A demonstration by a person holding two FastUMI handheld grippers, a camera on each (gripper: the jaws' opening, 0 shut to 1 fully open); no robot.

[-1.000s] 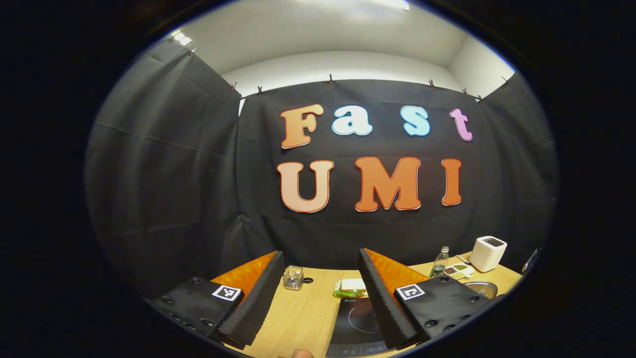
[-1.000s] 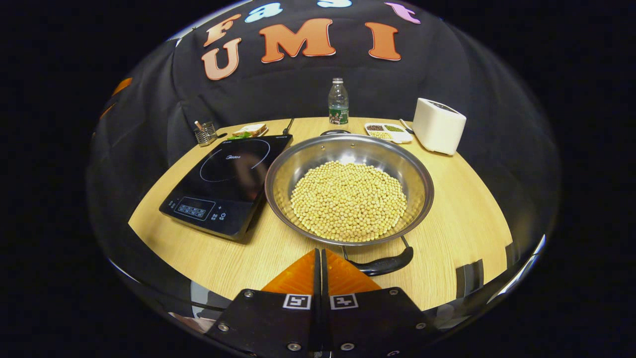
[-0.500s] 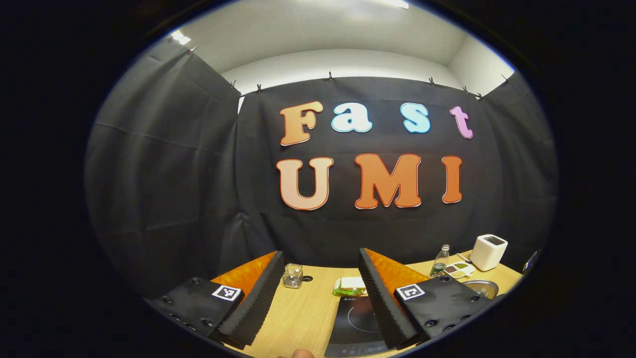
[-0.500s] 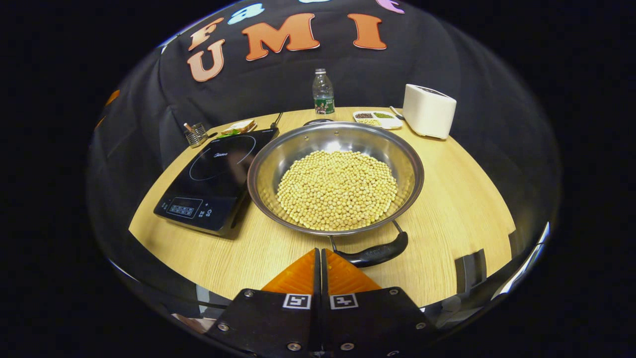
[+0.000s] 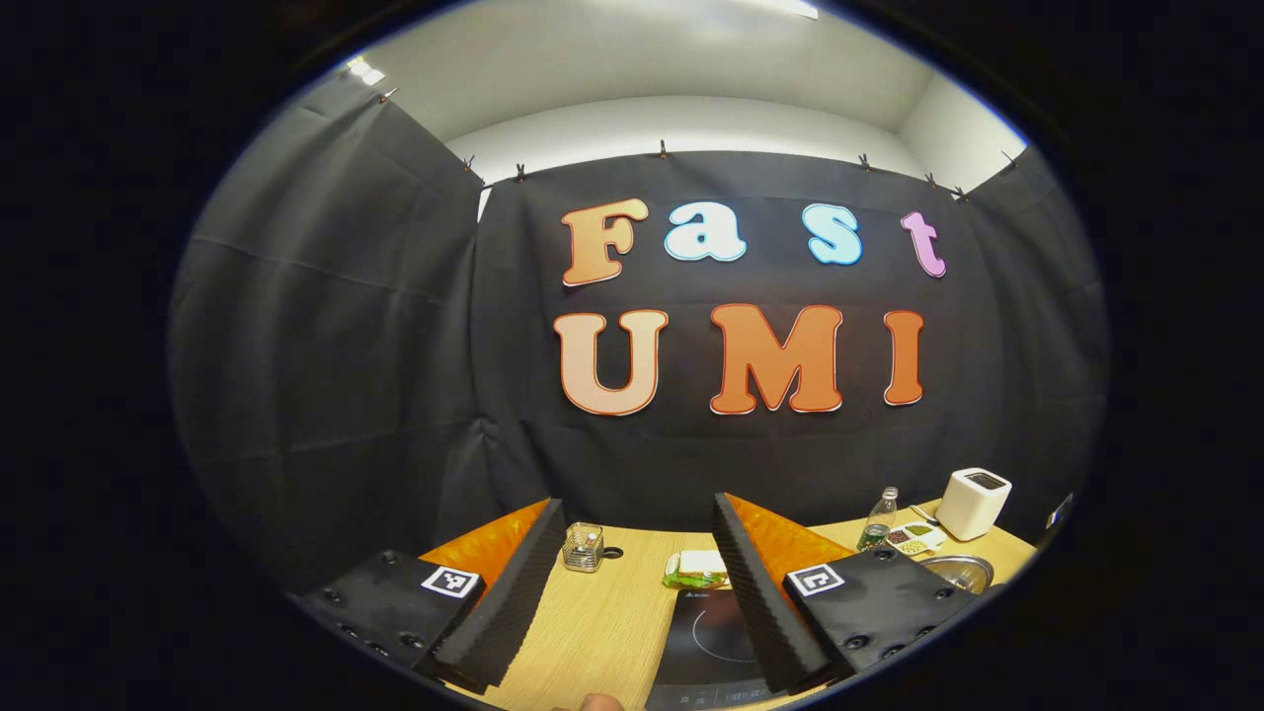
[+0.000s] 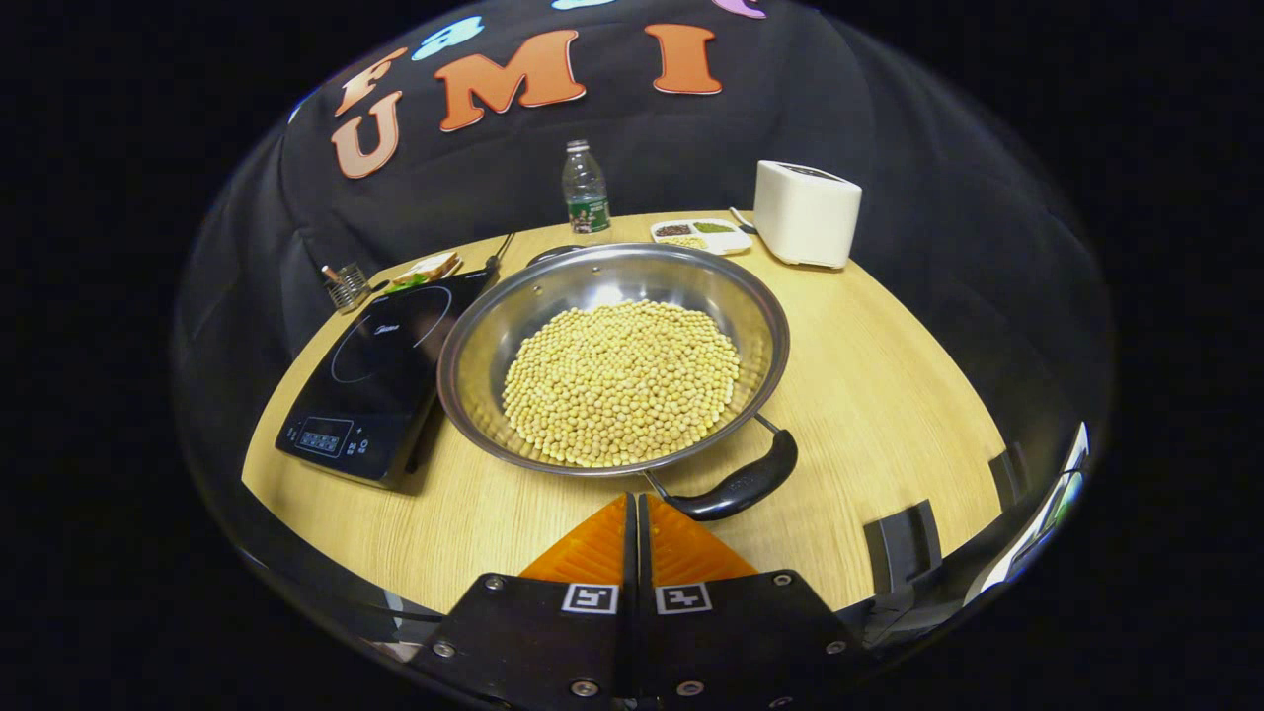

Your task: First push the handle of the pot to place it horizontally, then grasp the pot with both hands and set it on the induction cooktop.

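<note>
wooden table (image 6: 889,395) holds pot (image 6: 612,296) beside induction cooktop (image 6: 380,365).

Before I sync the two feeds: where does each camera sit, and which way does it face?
Left gripper view: rides the open left gripper, aimed level at the booth wall; a fingertip shows at the bottom edge.
Right gripper view: rides the shut right gripper, looking down on the steel pot of yellow beans and its black handle.
Shared: black induction cooktop, white box-shaped appliance, round wooden table.
</note>
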